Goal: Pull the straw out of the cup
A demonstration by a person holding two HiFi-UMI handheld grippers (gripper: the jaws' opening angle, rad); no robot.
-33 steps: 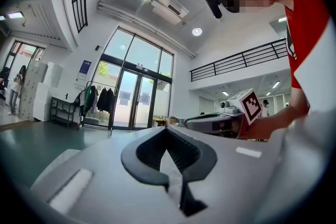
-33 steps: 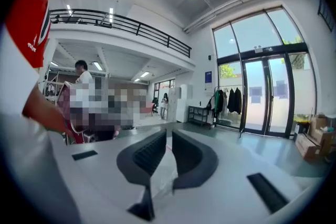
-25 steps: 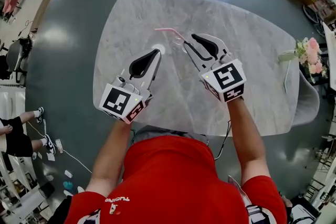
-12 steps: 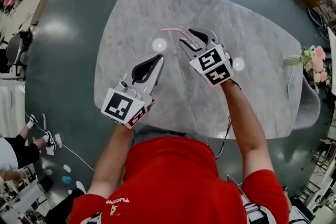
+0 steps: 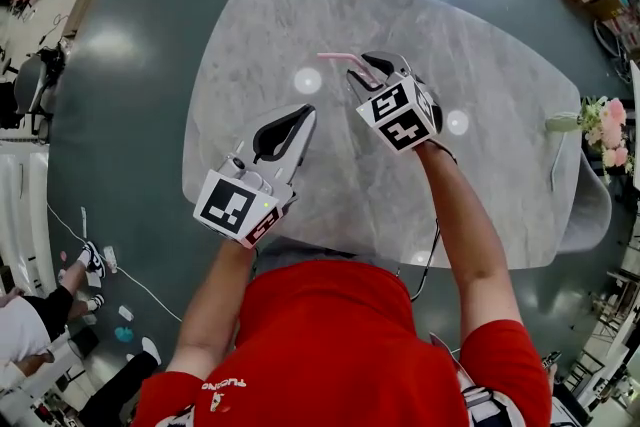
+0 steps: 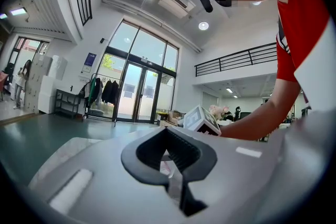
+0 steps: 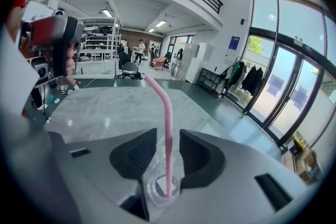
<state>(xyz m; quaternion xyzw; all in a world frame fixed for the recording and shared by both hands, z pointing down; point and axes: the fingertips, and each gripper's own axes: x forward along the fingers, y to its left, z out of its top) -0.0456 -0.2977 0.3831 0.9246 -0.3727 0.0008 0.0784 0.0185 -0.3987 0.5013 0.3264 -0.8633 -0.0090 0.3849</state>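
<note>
Marble table (image 7: 100, 107), straw (image 7: 167, 113) between jaws of right tool (image 7: 168, 139)

Marble table (image 5: 260, 35) bears clear cup (image 7: 161, 189) holding pink straw (image 7: 168, 128).

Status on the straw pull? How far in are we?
Done: right tongs are lined up at the cup, jaws just opened, straw standing between them. In hand: the approach; the tongs don't touch the straw yet. Left: close on the straw and lift it out of the cup. Left tongs are shut, empty, off to the side.
</note>
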